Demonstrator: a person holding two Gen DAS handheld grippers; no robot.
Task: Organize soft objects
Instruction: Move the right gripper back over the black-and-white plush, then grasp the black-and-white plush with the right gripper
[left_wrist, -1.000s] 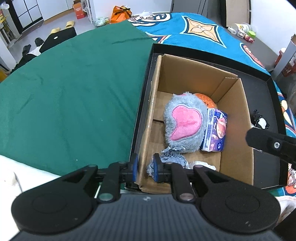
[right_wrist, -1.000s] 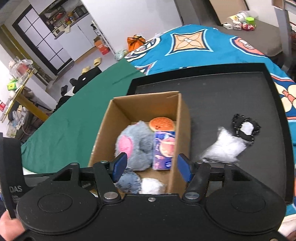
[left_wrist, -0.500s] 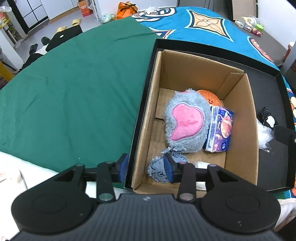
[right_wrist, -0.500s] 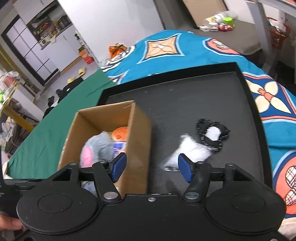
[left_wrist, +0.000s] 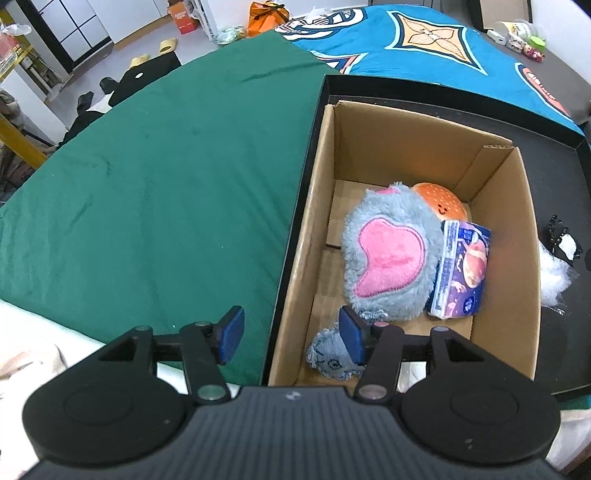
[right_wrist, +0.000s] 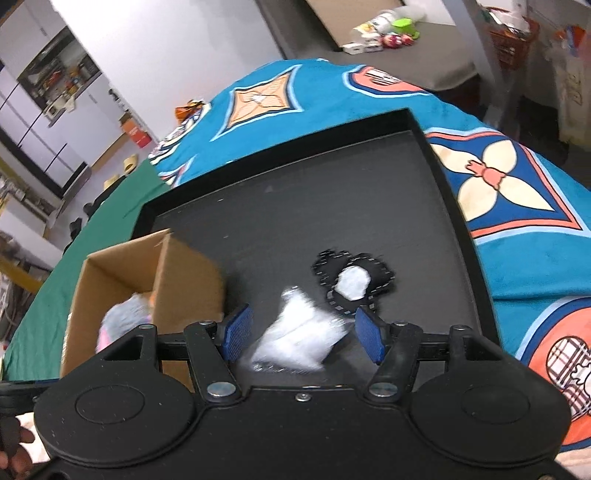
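A cardboard box (left_wrist: 517, 258) stands in a black tray (left_wrist: 317, 147). In it lie a grey plush with a pink patch (left_wrist: 388, 258), an orange burger plush (left_wrist: 439, 199), a tissue pack (left_wrist: 461, 273) and a small grey cloth (left_wrist: 328, 358). My left gripper (left_wrist: 291, 339) hangs over the box's near left wall with its jaws opening and no pad pressing on anything. My right gripper (right_wrist: 304, 336) is open above a white fluffy bag (right_wrist: 299, 339) on the tray floor (right_wrist: 295, 206), with the bag between its fingers. A black-and-white soft piece (right_wrist: 351, 282) lies just beyond.
The tray rests on a bed, with a green cloth (left_wrist: 166, 184) on its left and a blue patterned blanket (right_wrist: 517, 177) on its right and behind. The box (right_wrist: 122, 266) fills the tray's left side. A hand (right_wrist: 14, 446) shows at the lower left edge.
My left jaws have spread from nearly shut to about half open over the box wall. My right gripper has swung from above the box, rightward and lower, over the white bag.
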